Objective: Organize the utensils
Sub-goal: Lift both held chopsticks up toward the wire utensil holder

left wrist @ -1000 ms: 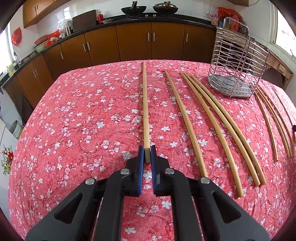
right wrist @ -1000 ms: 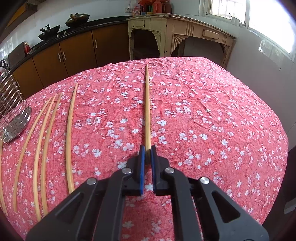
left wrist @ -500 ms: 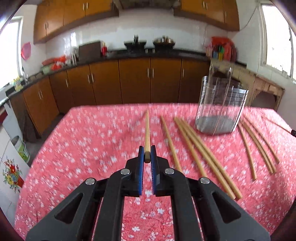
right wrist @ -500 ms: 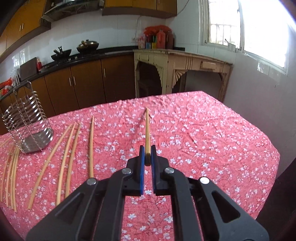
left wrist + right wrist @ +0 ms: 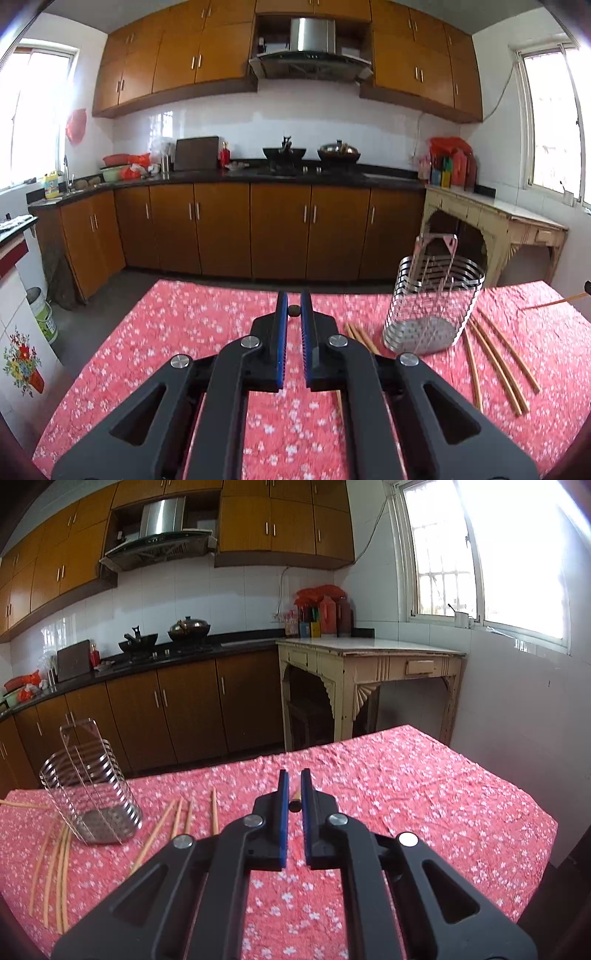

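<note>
Chopsticks of pale wood, one clamped end-on in each black blue-padded gripper, left (image 5: 294, 311) and right (image 5: 294, 804), ride above the red floral tablecloth (image 5: 177, 332), with loose sticks (image 5: 495, 365) flanking the wire holder (image 5: 432, 299) near the far edge.

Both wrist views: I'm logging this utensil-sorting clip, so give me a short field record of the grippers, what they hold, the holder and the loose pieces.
left gripper: shut on a wooden chopstick, seen end-on
right gripper: shut on a second wooden chopstick, also end-on
holder: round steel wire utensil holder, upright on the table, nothing visible inside
loose pieces: wooden chopsticks lying flat on both sides of the holder
surface: red floral tablecloth
</note>
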`<state>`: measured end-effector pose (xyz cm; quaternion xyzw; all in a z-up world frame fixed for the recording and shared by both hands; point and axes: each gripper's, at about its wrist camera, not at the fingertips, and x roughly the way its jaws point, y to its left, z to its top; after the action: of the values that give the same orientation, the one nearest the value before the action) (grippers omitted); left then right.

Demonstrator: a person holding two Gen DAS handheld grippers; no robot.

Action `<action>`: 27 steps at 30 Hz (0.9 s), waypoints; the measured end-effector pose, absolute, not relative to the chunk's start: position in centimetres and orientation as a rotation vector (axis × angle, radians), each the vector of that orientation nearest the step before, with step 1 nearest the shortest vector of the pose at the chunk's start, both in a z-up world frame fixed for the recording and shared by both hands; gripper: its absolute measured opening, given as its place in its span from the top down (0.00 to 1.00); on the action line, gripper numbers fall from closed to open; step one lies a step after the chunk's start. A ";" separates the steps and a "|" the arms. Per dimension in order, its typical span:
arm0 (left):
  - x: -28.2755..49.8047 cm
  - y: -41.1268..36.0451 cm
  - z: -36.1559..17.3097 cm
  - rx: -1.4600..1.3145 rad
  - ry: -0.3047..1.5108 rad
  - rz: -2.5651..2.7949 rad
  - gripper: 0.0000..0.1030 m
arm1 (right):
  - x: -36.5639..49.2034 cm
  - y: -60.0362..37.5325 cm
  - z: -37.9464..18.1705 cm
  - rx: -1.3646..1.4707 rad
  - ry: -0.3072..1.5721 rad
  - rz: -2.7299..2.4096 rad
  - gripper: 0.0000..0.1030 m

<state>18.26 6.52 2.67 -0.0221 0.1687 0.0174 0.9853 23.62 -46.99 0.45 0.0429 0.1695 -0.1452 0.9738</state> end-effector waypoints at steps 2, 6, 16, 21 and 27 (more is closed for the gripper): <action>18.5 6.5 3.1 -0.043 0.320 0.038 0.93 | 23.8 -46.9 1.2 0.087 0.326 -0.286 0.93; 19.3 6.4 4.2 -0.043 0.291 0.047 0.93 | 24.2 -46.7 2.3 0.088 0.301 -0.279 0.93; 19.4 6.6 6.9 -0.063 0.231 0.047 0.93 | 24.1 -46.7 5.6 0.108 0.256 -0.216 0.93; 19.1 7.0 7.6 -0.067 0.220 0.044 0.93 | 23.5 -46.4 6.7 0.124 0.245 -0.190 0.93; 18.6 7.0 8.3 -0.073 0.210 0.031 0.93 | 22.9 -46.1 7.8 0.144 0.243 -0.150 0.93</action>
<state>18.62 7.01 8.28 -0.0366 0.1050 0.0152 0.9937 22.90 -46.06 7.81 0.0716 0.1210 -0.0745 0.9873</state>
